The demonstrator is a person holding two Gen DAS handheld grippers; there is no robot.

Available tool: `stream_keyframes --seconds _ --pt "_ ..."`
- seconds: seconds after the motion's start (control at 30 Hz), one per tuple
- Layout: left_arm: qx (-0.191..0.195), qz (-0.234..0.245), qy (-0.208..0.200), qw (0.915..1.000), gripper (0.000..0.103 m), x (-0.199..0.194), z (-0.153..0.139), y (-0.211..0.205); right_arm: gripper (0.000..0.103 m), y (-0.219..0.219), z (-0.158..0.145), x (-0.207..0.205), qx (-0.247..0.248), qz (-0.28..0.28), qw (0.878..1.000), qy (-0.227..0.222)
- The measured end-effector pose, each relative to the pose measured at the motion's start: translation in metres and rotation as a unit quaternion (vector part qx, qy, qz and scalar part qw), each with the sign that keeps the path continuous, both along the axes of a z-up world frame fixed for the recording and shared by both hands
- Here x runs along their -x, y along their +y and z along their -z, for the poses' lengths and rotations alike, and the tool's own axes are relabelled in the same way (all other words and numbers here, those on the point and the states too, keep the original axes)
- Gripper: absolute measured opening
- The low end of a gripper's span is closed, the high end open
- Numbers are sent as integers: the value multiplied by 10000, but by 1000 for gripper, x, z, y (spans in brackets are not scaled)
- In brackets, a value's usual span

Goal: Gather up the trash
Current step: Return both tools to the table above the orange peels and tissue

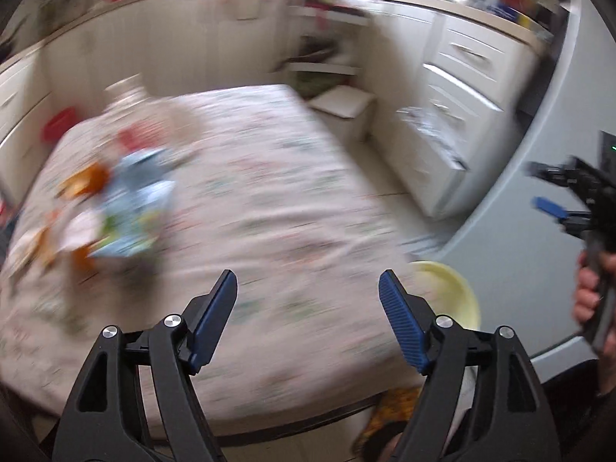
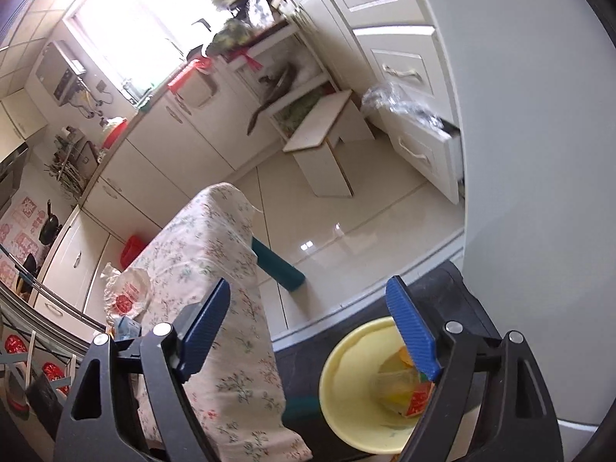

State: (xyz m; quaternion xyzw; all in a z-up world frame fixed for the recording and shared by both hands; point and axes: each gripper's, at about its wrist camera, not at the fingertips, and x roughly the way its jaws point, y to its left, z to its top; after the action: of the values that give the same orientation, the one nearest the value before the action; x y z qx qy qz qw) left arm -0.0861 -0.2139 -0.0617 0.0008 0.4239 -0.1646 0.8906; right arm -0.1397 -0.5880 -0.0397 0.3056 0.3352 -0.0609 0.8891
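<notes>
Over the floral-clothed table (image 1: 292,192), the left gripper (image 1: 308,321) gapes wide with nothing between its blue pads, the blurred heap of colourful wrappers (image 1: 115,208) lying well to its left. Farther right, the right gripper (image 2: 312,335) likewise stands spread and empty above the pale yellow plastic bucket (image 2: 346,381), where crumpled orange and yellow wrappers (image 2: 404,389) sit inside.
</notes>
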Motion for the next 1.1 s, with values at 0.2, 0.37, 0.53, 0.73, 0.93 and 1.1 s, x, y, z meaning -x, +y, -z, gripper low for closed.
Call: stream_keyframes --seconds 0.2,0.37,0.53,0.73,0.93,1.1 --pt "147 -1128 268 9932 72 -7 21 116 82 50 -2 -24 194 -511 9985 75" --pt "-33 -1450 438 9885 75 -46 34 172 83 88 -4 -40 376 -892 9953 86" --pt "-314 -1282 714 9887 76 -94 47 192 84 110 -2 -55 479 -1010 9936 133" --pt "-816 -537 551 9937 95 -138 54 173 84 140 -4 -71 561 -1156 9916 160" --pt "-719 143 366 9966 96 -168 60 171 86 174 -4 -84 765 -1423 9866 214" --pt "-787 399 329 9956 97 -169 59 167 86 203 -6 -93 1050 -1535 9825 126"
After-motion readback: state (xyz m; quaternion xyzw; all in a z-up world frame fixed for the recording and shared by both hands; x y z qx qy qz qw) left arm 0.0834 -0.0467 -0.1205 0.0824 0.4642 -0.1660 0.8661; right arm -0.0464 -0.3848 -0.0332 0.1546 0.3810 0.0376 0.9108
